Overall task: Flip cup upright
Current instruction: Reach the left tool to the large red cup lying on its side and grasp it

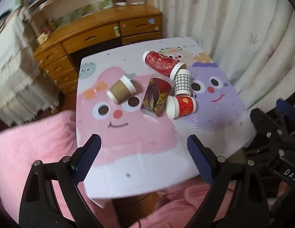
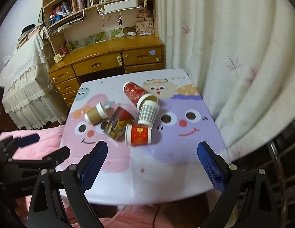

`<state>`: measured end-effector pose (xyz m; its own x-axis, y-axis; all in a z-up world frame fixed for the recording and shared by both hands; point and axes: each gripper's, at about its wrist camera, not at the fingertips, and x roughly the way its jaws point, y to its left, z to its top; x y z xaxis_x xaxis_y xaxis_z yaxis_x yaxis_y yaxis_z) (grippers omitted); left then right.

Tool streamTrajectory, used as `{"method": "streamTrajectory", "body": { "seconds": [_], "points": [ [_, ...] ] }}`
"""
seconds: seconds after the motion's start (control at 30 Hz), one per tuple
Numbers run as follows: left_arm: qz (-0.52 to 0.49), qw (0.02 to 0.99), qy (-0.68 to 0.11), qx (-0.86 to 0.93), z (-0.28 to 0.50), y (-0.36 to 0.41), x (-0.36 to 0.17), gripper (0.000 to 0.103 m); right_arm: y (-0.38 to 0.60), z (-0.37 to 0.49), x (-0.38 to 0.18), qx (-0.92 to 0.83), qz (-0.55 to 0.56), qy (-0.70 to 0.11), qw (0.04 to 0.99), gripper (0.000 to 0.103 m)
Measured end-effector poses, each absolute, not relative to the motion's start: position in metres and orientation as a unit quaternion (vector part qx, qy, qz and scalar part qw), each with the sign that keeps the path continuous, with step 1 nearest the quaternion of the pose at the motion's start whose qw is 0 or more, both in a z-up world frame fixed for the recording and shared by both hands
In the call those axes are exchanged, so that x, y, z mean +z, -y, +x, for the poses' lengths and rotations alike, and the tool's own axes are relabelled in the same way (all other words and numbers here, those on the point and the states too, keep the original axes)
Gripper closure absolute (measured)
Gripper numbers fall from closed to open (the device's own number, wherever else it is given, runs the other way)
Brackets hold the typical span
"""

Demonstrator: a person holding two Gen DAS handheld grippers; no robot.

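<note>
Fingers of both grippers wide, empty; "GOOD" on table beyond toppled cups.

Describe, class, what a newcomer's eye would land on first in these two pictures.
A cluster of five paper cups lies in the middle of the cartoon-face table, most tipped on their sides, the short red cup nearest. Both grippers, left and right, hover open at the near edge, touching nothing. Behind stands a wooden desk with bookshelves.
</note>
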<state>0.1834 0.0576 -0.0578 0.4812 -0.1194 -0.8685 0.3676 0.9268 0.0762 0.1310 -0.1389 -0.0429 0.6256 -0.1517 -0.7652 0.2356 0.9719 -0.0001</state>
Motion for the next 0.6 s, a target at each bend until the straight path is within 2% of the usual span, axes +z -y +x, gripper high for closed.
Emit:
{"method": "streamTrajectory", "body": {
  "seconds": [0.1,0.33,0.6],
  "points": [
    [0.19,0.841,-0.487,-0.139,0.218,-0.039,-0.061,0.02,0.151,0.165,-0.05,-0.111,0.049,-0.421,0.899,0.007],
    [0.244,0.79,-0.524,-0.204,0.318,0.005,-0.077,0.02,0.191,0.25,-0.082,-0.121,0.027,-0.436,0.892,0.007],
    [0.338,0.661,-0.607,-0.282,0.432,0.079,-0.131,0.02,0.23,0.328,-0.142,-0.101,-0.015,-0.442,0.891,0.007]
  ]
}}
